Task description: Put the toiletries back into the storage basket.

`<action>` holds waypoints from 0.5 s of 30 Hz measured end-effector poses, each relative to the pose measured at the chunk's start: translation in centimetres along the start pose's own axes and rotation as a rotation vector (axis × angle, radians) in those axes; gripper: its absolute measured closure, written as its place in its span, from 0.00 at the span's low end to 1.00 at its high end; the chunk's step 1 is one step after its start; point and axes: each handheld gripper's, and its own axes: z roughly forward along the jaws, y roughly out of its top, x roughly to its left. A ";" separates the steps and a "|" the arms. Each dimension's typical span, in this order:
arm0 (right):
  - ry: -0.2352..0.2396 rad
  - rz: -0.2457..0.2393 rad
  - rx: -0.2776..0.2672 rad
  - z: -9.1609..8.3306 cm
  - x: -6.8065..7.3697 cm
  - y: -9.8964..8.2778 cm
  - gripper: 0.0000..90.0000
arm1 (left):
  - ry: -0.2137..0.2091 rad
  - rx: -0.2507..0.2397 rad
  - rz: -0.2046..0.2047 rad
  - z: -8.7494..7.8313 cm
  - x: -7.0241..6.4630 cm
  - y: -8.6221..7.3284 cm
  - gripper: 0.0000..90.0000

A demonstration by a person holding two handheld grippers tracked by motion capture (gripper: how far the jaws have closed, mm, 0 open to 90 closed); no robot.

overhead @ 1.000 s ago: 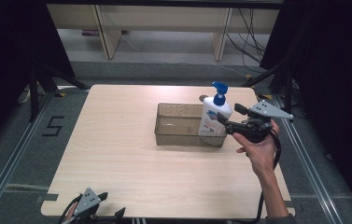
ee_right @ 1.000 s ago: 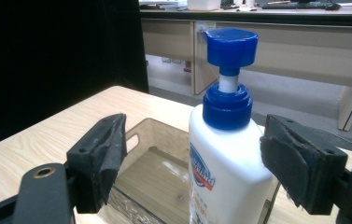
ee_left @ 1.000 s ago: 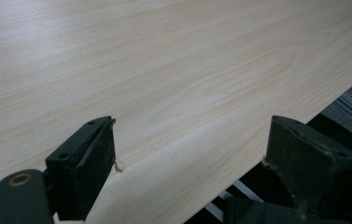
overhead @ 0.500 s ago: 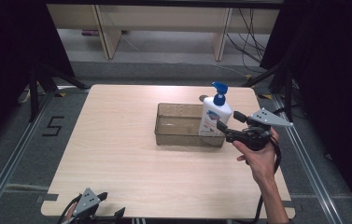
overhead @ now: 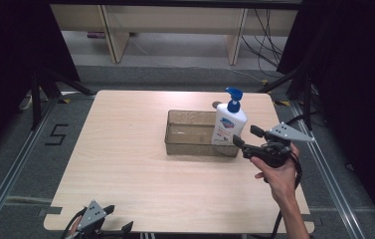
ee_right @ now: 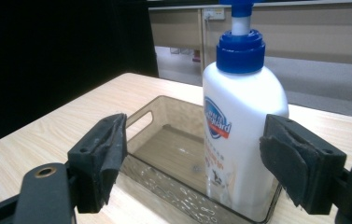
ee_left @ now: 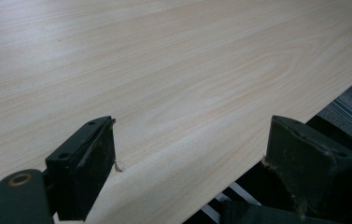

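Note:
A white pump bottle [overhead: 229,124] with a blue pump head stands upright in the right end of a clear brownish tray [overhead: 190,148] on the wooden table. My right gripper [overhead: 243,136] is open, level, just off the bottle's near right side and pointing at it. In the right gripper view the bottle [ee_right: 243,116] rises inside the tray [ee_right: 151,106], a little ahead of the spread jaws of the right gripper [ee_right: 194,140], and neither pad presses on it. My left gripper [overhead: 119,219] sits at the table's near left edge, open over bare wood [ee_left: 192,144].
The rest of the tray holds nothing. The wooden tabletop [overhead: 125,149] stretches to the left of the tray and toward the near edge. Metal rails [overhead: 334,169] run along both sides of the table. Shelving [overhead: 175,20] stands beyond the far edge.
My right gripper has drawn back a little from the bottle toward the near edge and sunk slightly, jaws still spread. The bottle, tray and left gripper have stayed put.

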 end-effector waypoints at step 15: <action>0.050 -0.011 0.021 0.6 1.5 -1.1 0.26 | 0.003 -0.008 -0.009 0.0 0.0 0.0 0.17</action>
